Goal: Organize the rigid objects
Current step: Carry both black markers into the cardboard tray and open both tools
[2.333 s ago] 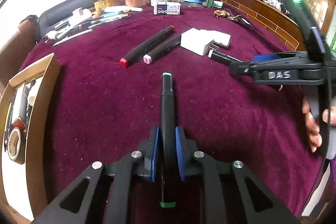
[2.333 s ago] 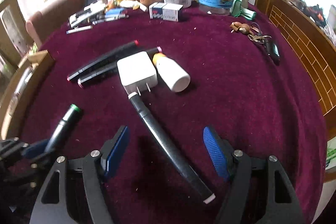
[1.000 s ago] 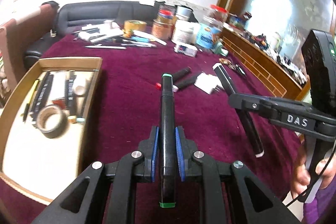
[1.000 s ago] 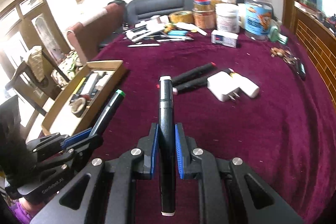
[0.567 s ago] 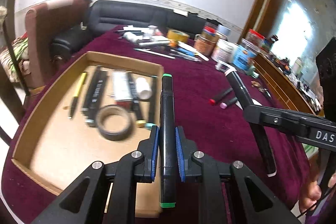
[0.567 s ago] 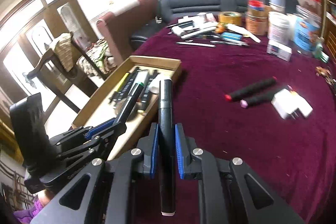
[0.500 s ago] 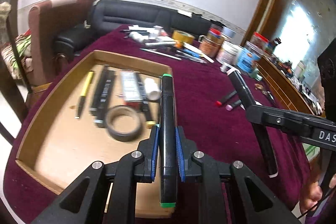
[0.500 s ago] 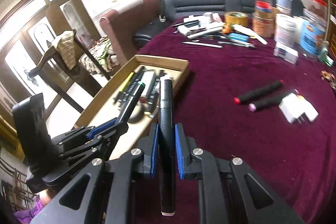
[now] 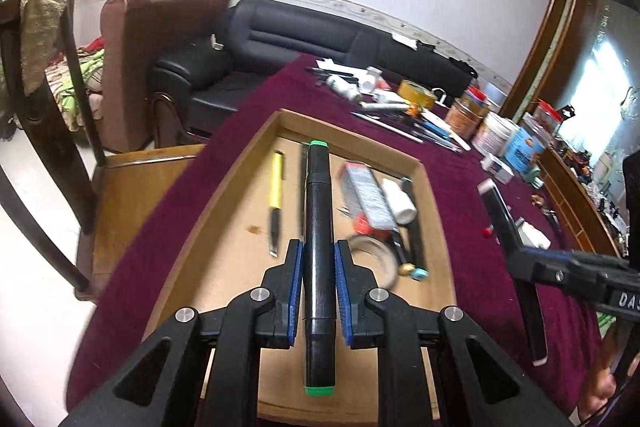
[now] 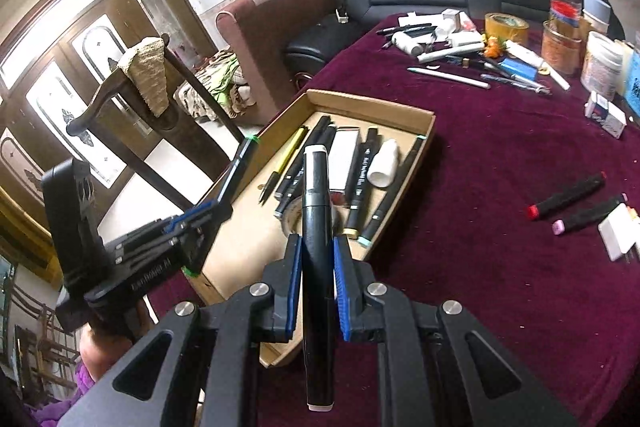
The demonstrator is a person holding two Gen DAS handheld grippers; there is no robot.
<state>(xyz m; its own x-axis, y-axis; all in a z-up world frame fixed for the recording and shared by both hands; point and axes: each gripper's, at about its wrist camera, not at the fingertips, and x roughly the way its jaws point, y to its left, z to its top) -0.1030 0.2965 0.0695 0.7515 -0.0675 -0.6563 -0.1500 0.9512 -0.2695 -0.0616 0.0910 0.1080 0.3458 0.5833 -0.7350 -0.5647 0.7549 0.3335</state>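
Over the cardboard tray (image 9: 434, 187) now, both grippers have swung across from the maroon table (image 10: 500, 167). Left gripper (image 9: 316, 287) stays clamped on its green-capped marker (image 9: 317, 227), right gripper (image 10: 316, 287) on its white-capped marker (image 10: 316, 227); setting them down looks next.

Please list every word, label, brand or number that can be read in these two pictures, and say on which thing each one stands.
"DAS", cut off by the picture's edge: on the right gripper body, left wrist view.
Embossed lettering on the left gripper body, right wrist view: too blurred to read.
Print on a marker in the cardboard tray: too small to read.
Labels on the jars and the small box: too blurred to read.
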